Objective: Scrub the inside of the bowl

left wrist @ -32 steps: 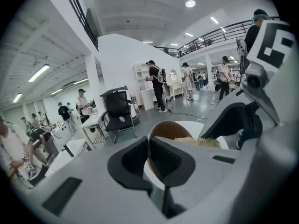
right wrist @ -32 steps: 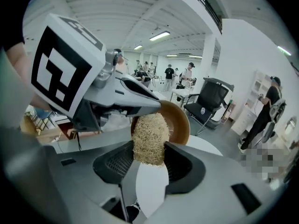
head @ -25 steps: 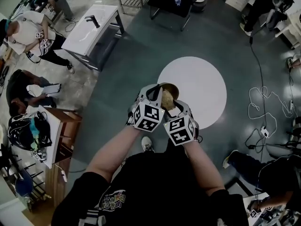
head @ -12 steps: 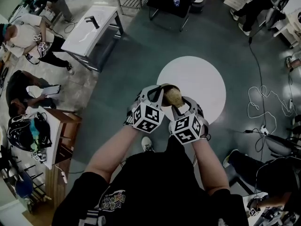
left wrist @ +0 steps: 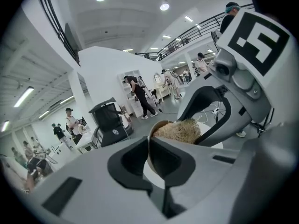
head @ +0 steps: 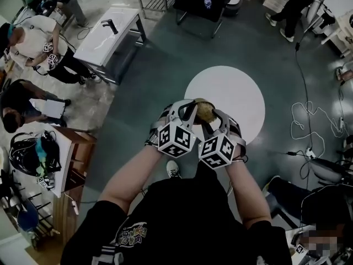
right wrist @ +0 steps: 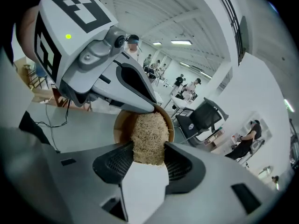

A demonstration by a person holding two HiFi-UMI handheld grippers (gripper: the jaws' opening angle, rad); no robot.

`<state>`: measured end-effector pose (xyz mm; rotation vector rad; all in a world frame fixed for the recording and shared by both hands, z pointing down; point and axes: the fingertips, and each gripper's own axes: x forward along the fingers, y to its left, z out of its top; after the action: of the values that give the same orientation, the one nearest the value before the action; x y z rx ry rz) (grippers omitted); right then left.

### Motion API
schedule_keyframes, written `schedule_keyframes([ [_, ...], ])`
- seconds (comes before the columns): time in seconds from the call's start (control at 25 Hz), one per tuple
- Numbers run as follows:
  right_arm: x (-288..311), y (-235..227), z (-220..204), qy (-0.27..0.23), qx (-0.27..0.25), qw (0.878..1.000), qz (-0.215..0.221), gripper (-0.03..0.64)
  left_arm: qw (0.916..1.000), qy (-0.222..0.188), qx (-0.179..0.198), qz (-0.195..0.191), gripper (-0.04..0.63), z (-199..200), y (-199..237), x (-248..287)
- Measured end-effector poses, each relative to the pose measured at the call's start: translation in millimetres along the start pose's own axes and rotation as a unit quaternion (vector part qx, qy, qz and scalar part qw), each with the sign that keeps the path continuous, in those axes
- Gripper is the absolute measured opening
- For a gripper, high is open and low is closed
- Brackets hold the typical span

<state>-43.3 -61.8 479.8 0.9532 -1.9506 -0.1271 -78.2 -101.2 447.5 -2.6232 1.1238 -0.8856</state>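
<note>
While the left claw (left wrist: 148, 147) pinched the bowl (right wrist: 120, 125) rim and the right claw (right wrist: 148, 158) clamped the scrubber (right wrist: 149, 133), firm circling strokes against a steadied bowl seemed best.

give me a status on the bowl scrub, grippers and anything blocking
Left gripper shut on the bowl rim, bowl held up off any surface. Right gripper shut on the scrubber, scrubber inside the bowl. Nothing in the way.

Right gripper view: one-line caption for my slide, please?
Right gripper clamps a straw-coloured scrubber inside the wooden bowl, whose rim the left gripper pinches.
</note>
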Motion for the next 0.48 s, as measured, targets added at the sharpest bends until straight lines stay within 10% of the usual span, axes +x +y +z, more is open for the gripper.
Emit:
schedule_keyframes([
  [0.48,-12,37,9,-0.040,0.130,0.988,0.074,0.213,0.9920,0.004,-0.121,0.037,0.021,-13,19,-2],
])
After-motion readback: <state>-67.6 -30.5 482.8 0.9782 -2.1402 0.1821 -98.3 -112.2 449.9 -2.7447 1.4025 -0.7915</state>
